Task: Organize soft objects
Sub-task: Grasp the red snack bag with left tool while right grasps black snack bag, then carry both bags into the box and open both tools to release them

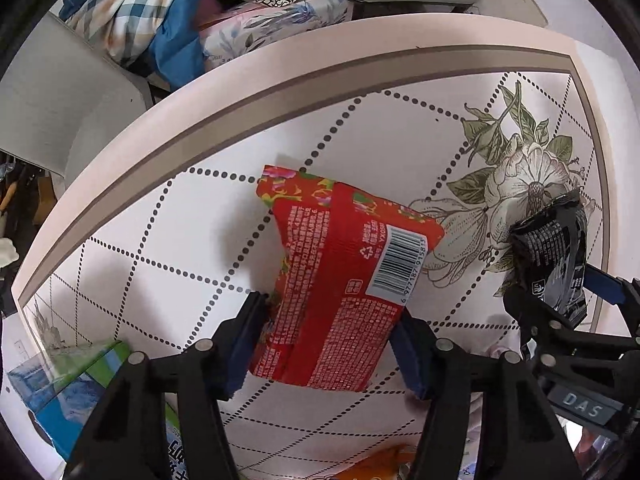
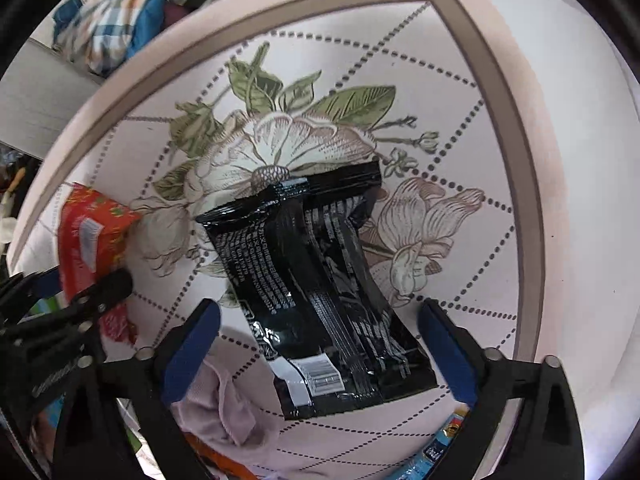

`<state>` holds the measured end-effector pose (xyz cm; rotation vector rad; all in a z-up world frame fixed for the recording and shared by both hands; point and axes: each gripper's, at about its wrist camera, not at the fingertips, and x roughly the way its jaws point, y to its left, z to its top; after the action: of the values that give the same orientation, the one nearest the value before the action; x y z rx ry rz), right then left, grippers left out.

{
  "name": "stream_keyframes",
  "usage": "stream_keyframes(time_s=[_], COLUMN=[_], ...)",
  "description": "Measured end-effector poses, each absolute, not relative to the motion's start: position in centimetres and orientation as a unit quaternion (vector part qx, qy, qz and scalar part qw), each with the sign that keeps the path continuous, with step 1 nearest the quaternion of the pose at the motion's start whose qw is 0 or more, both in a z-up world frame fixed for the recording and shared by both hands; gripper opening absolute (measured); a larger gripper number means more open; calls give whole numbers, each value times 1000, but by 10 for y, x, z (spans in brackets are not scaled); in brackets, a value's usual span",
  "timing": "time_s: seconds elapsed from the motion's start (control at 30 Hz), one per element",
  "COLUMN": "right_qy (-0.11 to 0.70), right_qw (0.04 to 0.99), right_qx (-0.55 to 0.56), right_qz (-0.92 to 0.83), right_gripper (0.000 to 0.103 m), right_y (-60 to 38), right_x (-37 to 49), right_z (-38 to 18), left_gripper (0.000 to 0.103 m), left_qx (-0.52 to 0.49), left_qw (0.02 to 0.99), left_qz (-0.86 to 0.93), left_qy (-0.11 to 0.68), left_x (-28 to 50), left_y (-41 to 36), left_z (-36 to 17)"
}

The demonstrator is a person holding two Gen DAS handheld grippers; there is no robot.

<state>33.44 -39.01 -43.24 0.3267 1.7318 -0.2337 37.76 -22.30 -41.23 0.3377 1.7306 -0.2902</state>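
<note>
Left wrist view: our left gripper [image 1: 332, 332] is clenched on the red packet [image 1: 340, 276], blue pads pinching its lower sides, packet raised over the floral tablecloth [image 1: 168, 240]. Near the cloth's closest edge, left of the packet, sit a green-blue box [image 1: 76, 380] and, at the bottom, an orange item [image 1: 384, 456]. Farther right, over the printed flower [image 1: 520, 184], we see the right gripper [image 1: 560, 312] with the black packet [image 1: 556, 256]. Beyond the cloth's far edge lies piled bedding [image 1: 152, 12].

Right wrist view: the black packet [image 2: 320, 292] sits between the blue pads [image 2: 188, 352] of our right gripper [image 2: 320, 344], but both pads show a gap to the foil, so we judge the jaws released or barely closed; whether it lies on the cloth or hangs, we cannot tell. A pink cloth [image 2: 224, 404] lies at the near edge; the red packet [image 2: 96, 236] and left gripper [image 2: 96, 292] are to the left.

Risks, as we judge:
- slick foil slips out of the left pinch if we tilt or swing fast
- the air-filled packet deforms, grip loosens
- the right jaws close off-centre and skate the black packet away
- the two grippers clash, being close over the flower print
</note>
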Motion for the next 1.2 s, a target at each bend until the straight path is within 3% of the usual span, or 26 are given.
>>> stream_keyframes(time_s=[0.23,0.37,0.6,0.9,1.2], right_qy=[759,753,742,714,672], right_qw=[626,633,646,672,716], right_qx=[129,126,125,153,177], right_qz=[-126,-126,-126,-119,-67], right_gripper=[93,67,54,50,50], right_y=[-382,-377,-367,-365,-328], right_x=[345,346,341,329,291], right_z=[-434,-424,-414,-373,-289], left_gripper=[55,53,46,44,44], left_qx=[144,146,143,111,24], left_qw=[632,639,647,673,716], left_qz=[-128,-126,-123,-137,-167], left_qy=[750,745,739,718,678], left_x=[381,374,362,354,318], left_y=[-220,-225,-229,-221,-164], left_z=[-409,-401,-390,-345,-247])
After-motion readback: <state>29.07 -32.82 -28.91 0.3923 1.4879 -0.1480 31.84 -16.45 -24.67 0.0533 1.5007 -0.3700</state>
